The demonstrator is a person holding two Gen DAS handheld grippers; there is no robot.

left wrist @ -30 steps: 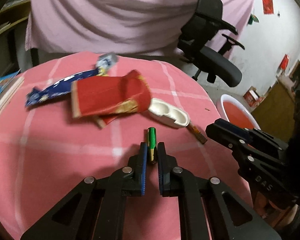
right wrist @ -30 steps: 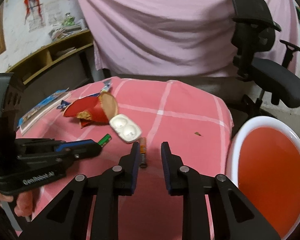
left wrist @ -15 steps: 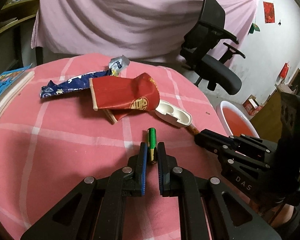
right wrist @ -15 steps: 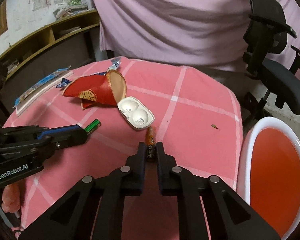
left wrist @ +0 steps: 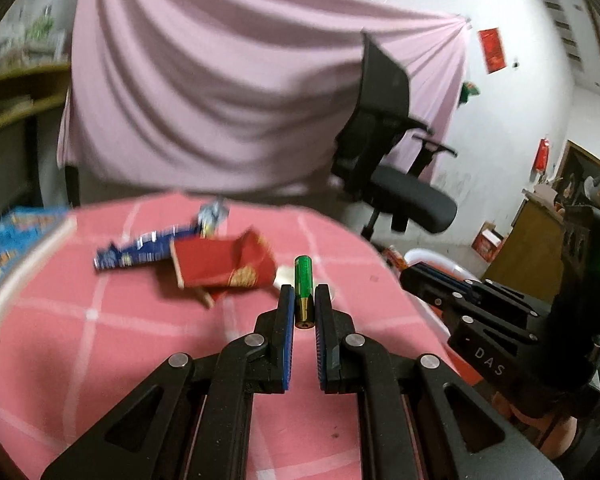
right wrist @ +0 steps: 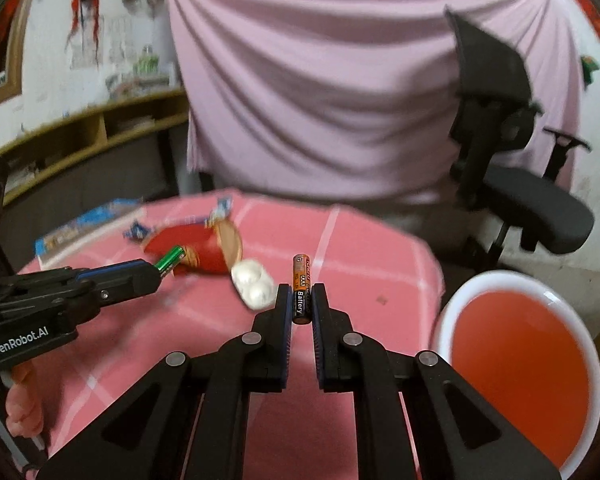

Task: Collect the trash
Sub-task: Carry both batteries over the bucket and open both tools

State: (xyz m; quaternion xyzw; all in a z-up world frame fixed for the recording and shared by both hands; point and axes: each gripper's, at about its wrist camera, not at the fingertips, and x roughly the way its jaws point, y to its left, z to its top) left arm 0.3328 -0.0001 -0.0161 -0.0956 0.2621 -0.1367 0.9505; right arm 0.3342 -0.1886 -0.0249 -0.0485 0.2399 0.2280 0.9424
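Note:
My left gripper (left wrist: 304, 300) is shut on a green battery (left wrist: 303, 280) and holds it above the pink checked table (left wrist: 99, 340). It also shows in the right wrist view (right wrist: 155, 274) with the green battery (right wrist: 171, 258). My right gripper (right wrist: 302, 300) is shut on an orange and black battery (right wrist: 302, 288), lifted above the table. On the table lie a red paper cup (left wrist: 223, 266), a blue wrapper (left wrist: 139, 250) and a white plastic blister tray (right wrist: 253, 286).
A white bin with a red liner (right wrist: 516, 356) stands right of the table. A black office chair (right wrist: 516, 184) and a pink curtain (right wrist: 320, 100) are behind. A blue book (left wrist: 15, 248) lies at the table's left edge.
Both grippers have lifted with their batteries and tilted up from the table. The right gripper shut on the orange battery between one second ago and half a second ago.

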